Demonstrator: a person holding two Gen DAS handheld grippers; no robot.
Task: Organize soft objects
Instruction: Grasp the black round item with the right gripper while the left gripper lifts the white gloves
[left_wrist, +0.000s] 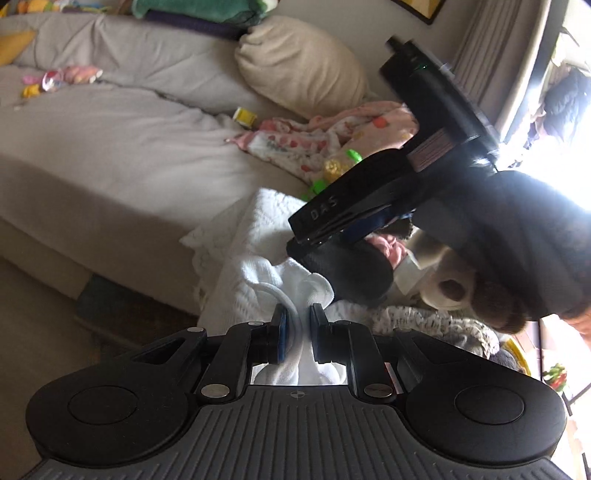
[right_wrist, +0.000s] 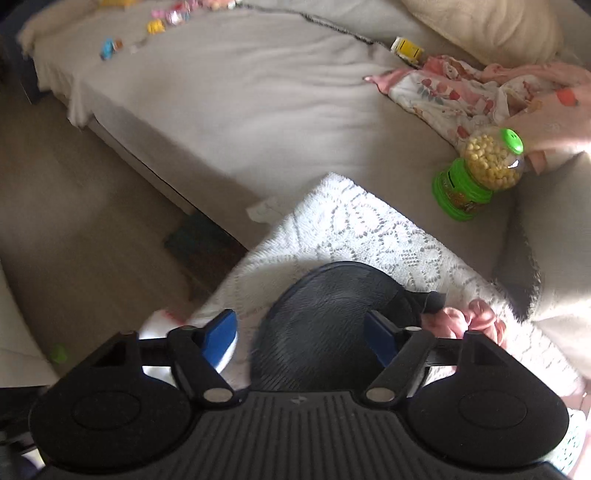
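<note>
White cloth (left_wrist: 295, 295) clenched in left jaws (left view only); right jaws released around dark cushion (right_wrist: 325, 325).

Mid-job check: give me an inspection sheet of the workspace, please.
Surface: grey sofa cover, white lace cloth over its edge.
Job's things: white sock; dark sock; pink garment.
Clutter: green candy dispenser, yellow toy car.
Grippers: left gripper pinching the white sock; right gripper open, straddling the dark sock.
Cables: nothing seen.
Surroundings: beige cushion, floor.
</note>
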